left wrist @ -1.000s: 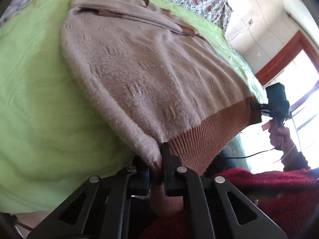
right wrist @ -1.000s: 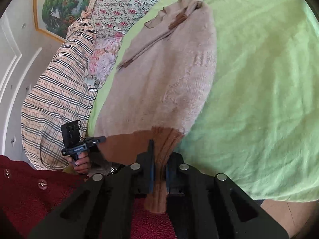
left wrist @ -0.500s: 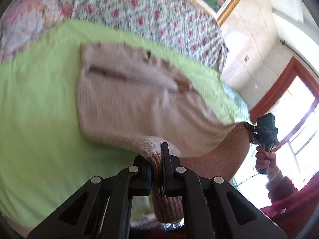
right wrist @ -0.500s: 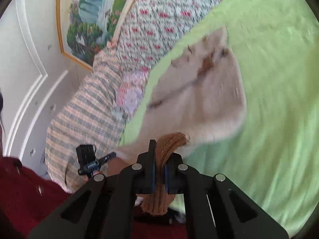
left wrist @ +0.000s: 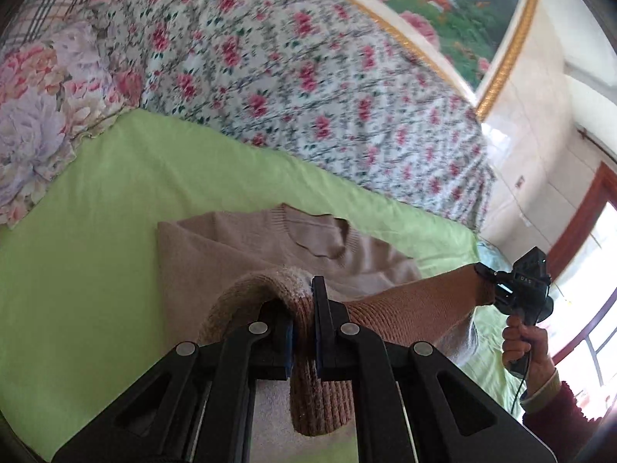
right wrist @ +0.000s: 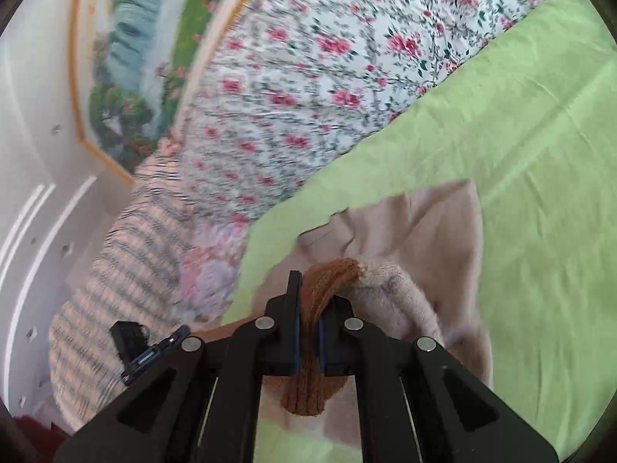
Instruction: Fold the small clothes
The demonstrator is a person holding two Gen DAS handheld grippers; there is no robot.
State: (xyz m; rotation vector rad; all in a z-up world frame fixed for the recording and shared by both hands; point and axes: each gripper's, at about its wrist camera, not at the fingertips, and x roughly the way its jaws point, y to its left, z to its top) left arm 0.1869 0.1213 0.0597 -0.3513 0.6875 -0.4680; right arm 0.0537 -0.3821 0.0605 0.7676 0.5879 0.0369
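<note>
Sweater (left wrist: 246,254) lies on the green sheet (left wrist: 96,231), its hem lifted. Left gripper (left wrist: 304,332) and right gripper (right wrist: 308,332) are each clamped on the hem corners. Knit appears soft, limp, light; the ribbed hem offers the firmest hold.

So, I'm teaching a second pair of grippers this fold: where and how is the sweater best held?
By the brown ribbed hem, one bottom corner per gripper, coming in from the near bed edge. The left gripper and right gripper already pinch it so. The hem is the thickest, firmest band, and the sweater lies collar-away on the green sheet, so the near corners carry the hem toward the collar.
</note>
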